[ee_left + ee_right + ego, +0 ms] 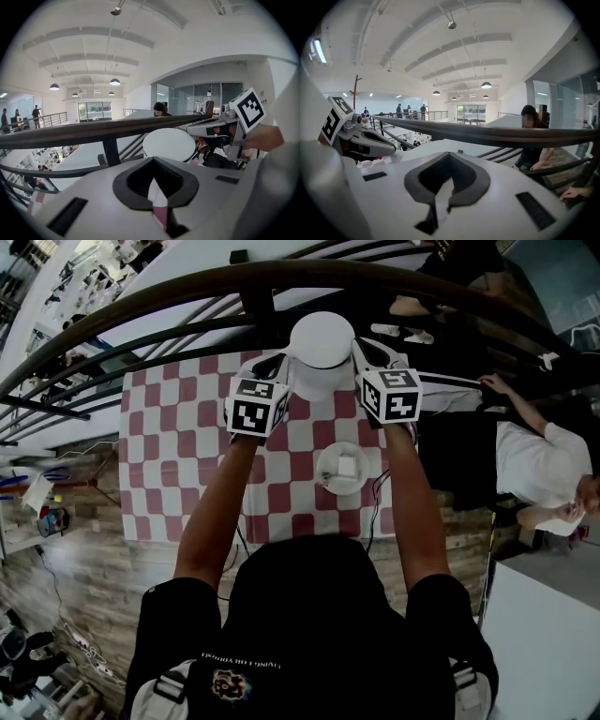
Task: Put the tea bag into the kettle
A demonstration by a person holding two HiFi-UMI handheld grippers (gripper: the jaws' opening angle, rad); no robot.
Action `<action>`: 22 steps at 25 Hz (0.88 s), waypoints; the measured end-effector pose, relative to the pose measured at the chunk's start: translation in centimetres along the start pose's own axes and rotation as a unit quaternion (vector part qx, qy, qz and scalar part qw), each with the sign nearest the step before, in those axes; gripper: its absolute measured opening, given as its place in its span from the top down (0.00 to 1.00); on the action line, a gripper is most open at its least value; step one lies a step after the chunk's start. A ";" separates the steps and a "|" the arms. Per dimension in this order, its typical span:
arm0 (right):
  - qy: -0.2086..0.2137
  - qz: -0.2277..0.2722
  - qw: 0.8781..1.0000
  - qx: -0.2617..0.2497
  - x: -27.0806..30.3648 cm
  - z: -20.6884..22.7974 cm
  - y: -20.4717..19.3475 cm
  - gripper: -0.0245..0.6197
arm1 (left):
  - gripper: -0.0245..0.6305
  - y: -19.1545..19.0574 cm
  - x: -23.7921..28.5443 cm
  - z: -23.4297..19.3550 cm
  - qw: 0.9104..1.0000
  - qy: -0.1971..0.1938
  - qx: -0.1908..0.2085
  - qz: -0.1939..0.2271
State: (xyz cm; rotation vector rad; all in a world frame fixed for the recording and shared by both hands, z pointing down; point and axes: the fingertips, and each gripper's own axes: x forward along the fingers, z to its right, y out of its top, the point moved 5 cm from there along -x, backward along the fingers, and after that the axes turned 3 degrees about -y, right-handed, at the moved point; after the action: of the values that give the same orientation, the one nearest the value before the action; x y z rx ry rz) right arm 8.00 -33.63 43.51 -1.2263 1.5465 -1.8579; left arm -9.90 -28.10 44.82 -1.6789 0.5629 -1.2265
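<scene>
A white round kettle point(320, 341) stands at the far edge of the red-and-white checked table point(178, 446). My left gripper point(277, 364) and right gripper point(366, 351) flank it on either side, raised and pointing away from me, each with its jaws shut and nothing held. In the left gripper view the kettle's lid point(168, 143) shows just past the left gripper point(154, 161)'s shut jaws. In the right gripper view the right gripper point(447, 157) faces the railing. The tea bag point(346, 466), a small white square, lies on a white saucer point(324, 480) nearer me, below the right gripper.
A dark curved railing point(281, 277) runs just behind the table, with a drop to a lower floor beyond. A seated person point(534, 460) is close to the table's right side. Thin cables point(375, 512) hang over the table's near edge.
</scene>
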 end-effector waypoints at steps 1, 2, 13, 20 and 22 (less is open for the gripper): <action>0.000 -0.001 1.000 -0.001 0.0 0.0 0.0 0.94 | 0.96 -0.1 0.0 0.0 1.000 0.000 0.000 -0.001; 0.000 -0.002 1.000 -0.001 0.1 0.0 -0.1 0.94 | 0.96 -0.1 0.1 0.1 1.000 -0.001 0.000 -0.002; 0.001 -0.034 0.999 0.013 0.8 0.3 -2.8 0.94 | 0.96 -0.3 0.4 0.4 1.000 -0.004 0.001 -0.004; 0.002 -0.061 0.998 0.015 0.8 0.4 -4.8 0.94 | 0.96 -0.4 0.3 0.5 1.000 -0.005 0.002 -0.006; 0.005 -0.059 0.998 0.013 0.5 -0.1 -5.0 0.94 | 0.96 -0.5 0.2 0.4 1.000 -0.004 0.002 -0.006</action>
State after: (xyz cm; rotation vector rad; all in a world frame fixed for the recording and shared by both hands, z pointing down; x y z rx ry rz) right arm 8.70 -32.59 48.35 -1.3245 1.4790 -1.9537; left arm -9.52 -27.86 45.27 -1.6860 0.5450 -1.2285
